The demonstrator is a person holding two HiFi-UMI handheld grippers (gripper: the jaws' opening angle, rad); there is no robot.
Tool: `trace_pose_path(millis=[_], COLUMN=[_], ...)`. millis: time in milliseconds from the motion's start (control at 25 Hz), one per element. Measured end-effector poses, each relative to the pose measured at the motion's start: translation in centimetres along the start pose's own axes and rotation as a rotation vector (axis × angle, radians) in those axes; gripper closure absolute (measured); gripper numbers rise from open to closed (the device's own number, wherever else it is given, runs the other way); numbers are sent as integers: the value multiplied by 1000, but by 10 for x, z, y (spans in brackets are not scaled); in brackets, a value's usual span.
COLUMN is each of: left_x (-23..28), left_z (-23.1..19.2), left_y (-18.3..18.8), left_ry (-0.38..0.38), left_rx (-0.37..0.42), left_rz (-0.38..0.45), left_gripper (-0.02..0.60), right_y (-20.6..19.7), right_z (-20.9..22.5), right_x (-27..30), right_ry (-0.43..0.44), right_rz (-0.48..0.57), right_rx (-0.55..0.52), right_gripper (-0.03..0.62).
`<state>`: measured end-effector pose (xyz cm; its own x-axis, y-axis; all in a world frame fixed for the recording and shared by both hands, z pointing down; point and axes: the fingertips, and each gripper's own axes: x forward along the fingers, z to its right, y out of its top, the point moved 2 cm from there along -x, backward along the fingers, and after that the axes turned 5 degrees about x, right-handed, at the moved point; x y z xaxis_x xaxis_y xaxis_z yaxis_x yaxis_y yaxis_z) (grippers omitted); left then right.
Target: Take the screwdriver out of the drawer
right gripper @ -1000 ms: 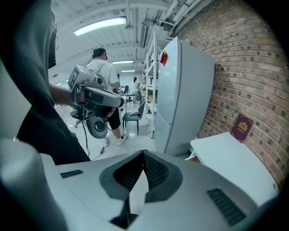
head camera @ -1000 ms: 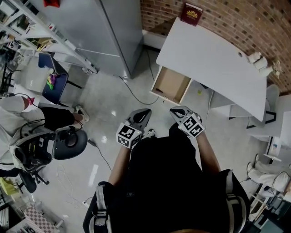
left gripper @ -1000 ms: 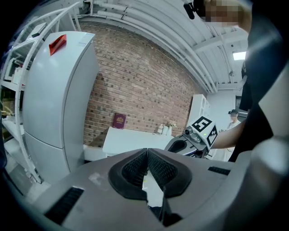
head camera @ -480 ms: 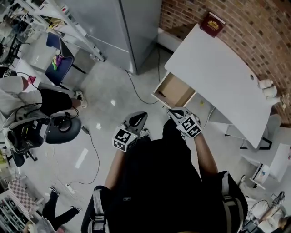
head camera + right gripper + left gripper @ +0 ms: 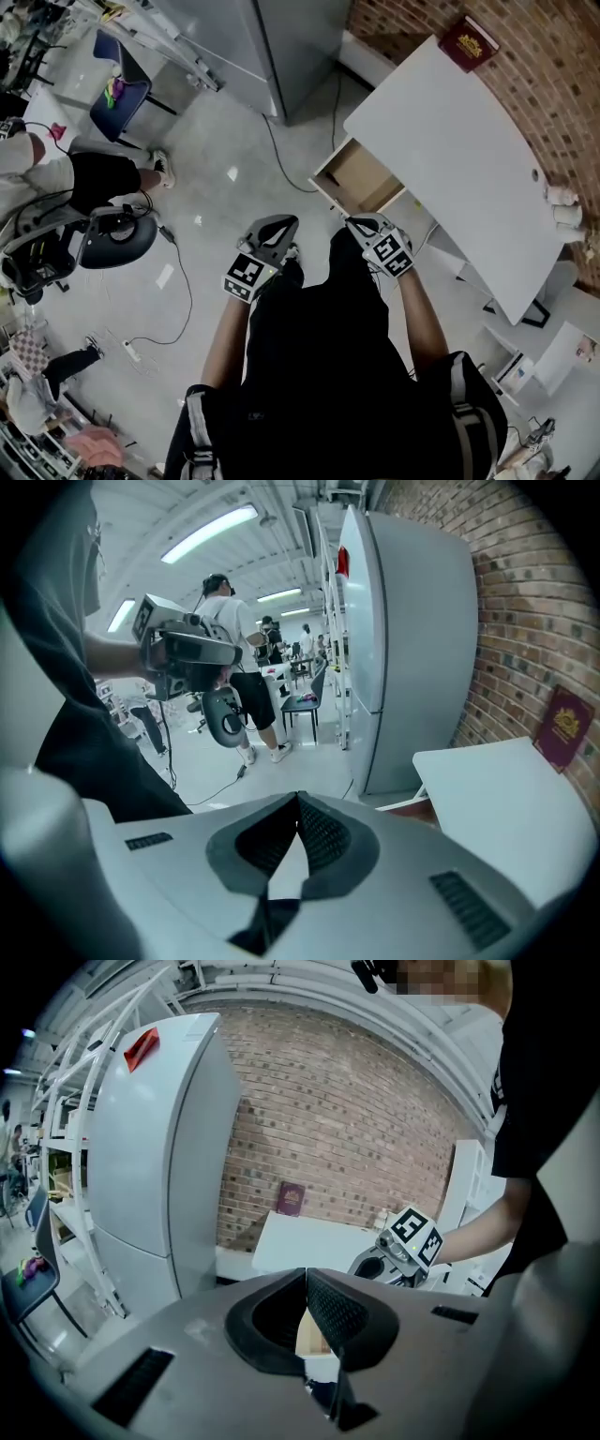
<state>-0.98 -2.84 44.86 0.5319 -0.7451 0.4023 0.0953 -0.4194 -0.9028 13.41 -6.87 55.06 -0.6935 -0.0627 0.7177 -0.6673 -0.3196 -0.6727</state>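
Fig. legend: approach to open drawer, both grippers empty.

Drawer (image 5: 359, 176) stands pulled out from white desk (image 5: 450, 141), ahead of both grippers. R gripper (image 5: 364, 225) is the nearer: the drawer front lies near, ahead of its tips and a little to their left, with no contact. L gripper (image 5: 279, 225) is farther off, with the drawer ahead and to its right, so a reach from that side would cross the body line.

Jaw state: in the L gripper view the L gripper (image 5: 306, 1274) has its pads brought together at the tips, nothing between them. The R gripper view shows the same for the R gripper (image 5: 298, 799): pads meeting, nothing held. A tan strip of drawer shows through the gap below the L pads.

Screwdriver: presumably inside the drawer, per task. It is not made out in any view, since the drawer floor is too small in the head view and cut off in the R gripper view. Its long axis therefore can't be told.

Judgement: task at approach stage, no grasp begun. The next move prob. falls to the R gripper: advance forward and down over the drawer mouth, open the jaws, and align them across the tool's shaft once it is seen. Risk: jaw clipping the desk edge above the drawer.

Context: red book (image 5: 473, 39) lies far ahead-right on the desk, and a grey cabinet (image 5: 291, 37) stands ahead-left of the L gripper.
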Motion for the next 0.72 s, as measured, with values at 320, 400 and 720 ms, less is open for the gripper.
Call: trace_pose_path(millis=[320,400,720], left_x=[26,30,39], left_z=[3,0,-14], left_y=[-5,-9,-36], left_ry=[-7,2,31], left_rx=[-40,-57,-123], left_rz=[-25,-29,-58], left_gripper=[565,565,565], right_y=[-23,-29,-66], right_z=[38,48,80], right_x=[26,35,89], right_ry=[6,5,35], right_rz=[-51,-66,-150], right_rx=[26,29,49], right_gripper=[539,539,539])
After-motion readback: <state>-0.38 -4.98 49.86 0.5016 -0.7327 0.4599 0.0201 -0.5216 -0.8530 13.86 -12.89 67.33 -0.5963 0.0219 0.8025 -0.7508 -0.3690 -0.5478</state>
